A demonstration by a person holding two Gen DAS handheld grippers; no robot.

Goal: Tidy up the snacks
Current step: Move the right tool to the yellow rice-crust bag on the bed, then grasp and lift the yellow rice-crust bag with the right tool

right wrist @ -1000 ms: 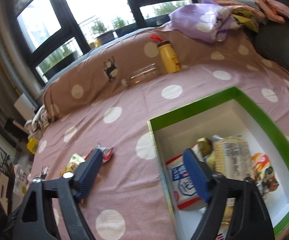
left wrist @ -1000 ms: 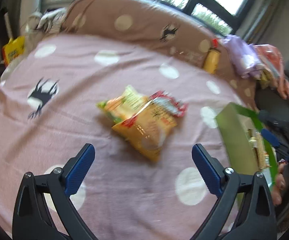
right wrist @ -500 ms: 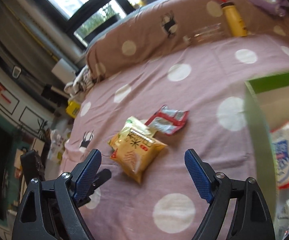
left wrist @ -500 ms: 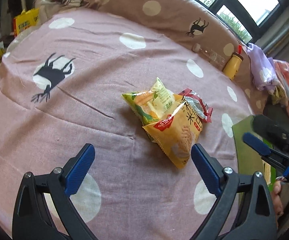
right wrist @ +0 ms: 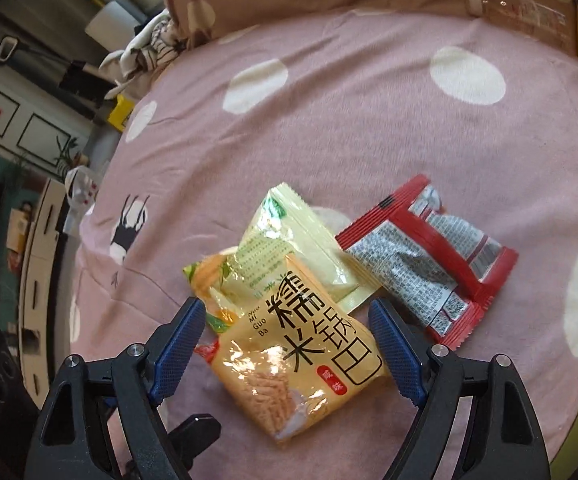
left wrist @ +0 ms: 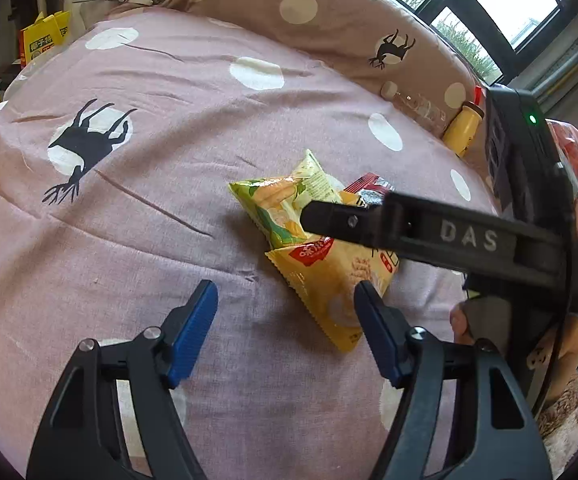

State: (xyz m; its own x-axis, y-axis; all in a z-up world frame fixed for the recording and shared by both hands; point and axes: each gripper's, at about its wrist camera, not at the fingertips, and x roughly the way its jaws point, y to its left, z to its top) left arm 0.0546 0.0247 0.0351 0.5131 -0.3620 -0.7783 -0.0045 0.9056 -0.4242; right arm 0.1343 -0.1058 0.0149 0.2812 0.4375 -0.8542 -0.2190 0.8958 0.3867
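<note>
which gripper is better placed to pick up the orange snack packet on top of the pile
Probably the right gripper: its open jaws already straddle the orange packet. The left gripper has only bedsheet between its jaws, the packet beside one finger.

A pink polka-dot bedsheet [left wrist: 137, 216] meets a brown dotted bolster [left wrist: 329, 20] under a daylit, dark-framed window [left wrist: 517, 4].

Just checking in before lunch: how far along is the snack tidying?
Nothing visibly done here. In hand: the right claw is open around the orange packet, not gripping. Left: that, the green packet and the red packet on the bedspread.
</note>
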